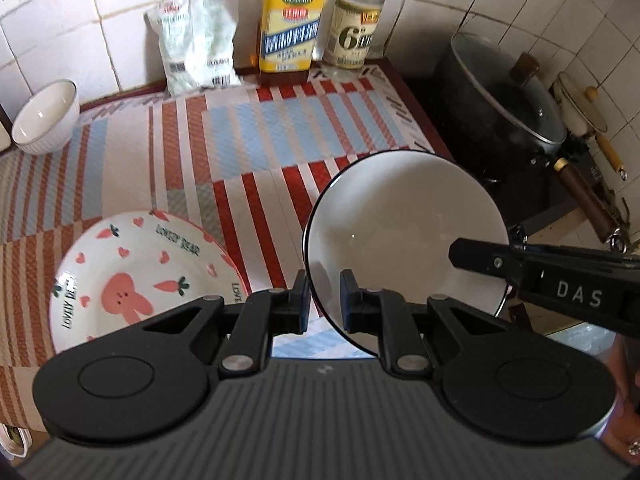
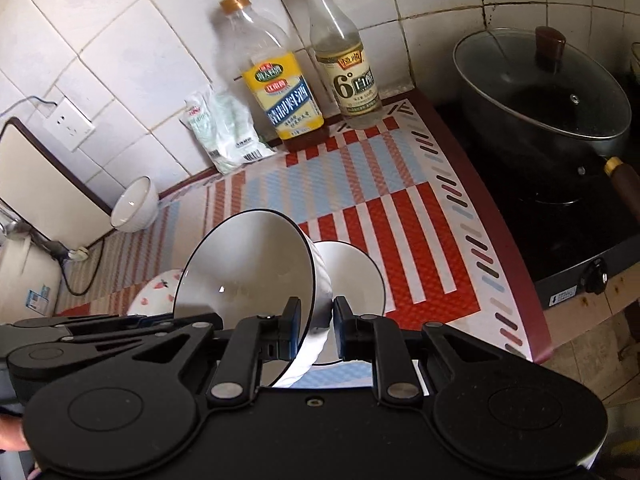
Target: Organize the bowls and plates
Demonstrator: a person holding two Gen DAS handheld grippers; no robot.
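Holding black-rimmed bowls by their rims, left gripper [image 1: 324, 300] and right gripper [image 2: 316, 330] hang over the tabletop's near edge, rabbit plate [image 1: 136, 276] leftward, nearer the left.

Both wrist views steeply downward, close over shared striped mat [image 1: 248, 136]

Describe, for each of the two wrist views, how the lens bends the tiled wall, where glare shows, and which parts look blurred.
Left wrist view: wall tiles curve near the edges; a small glint sits inside the black-rimmed bowl; the bag and bottle labels look smeared. Right wrist view: grout lines bow strongly; the pan's glass lid reflects light; a glint marks the tilted bowl.
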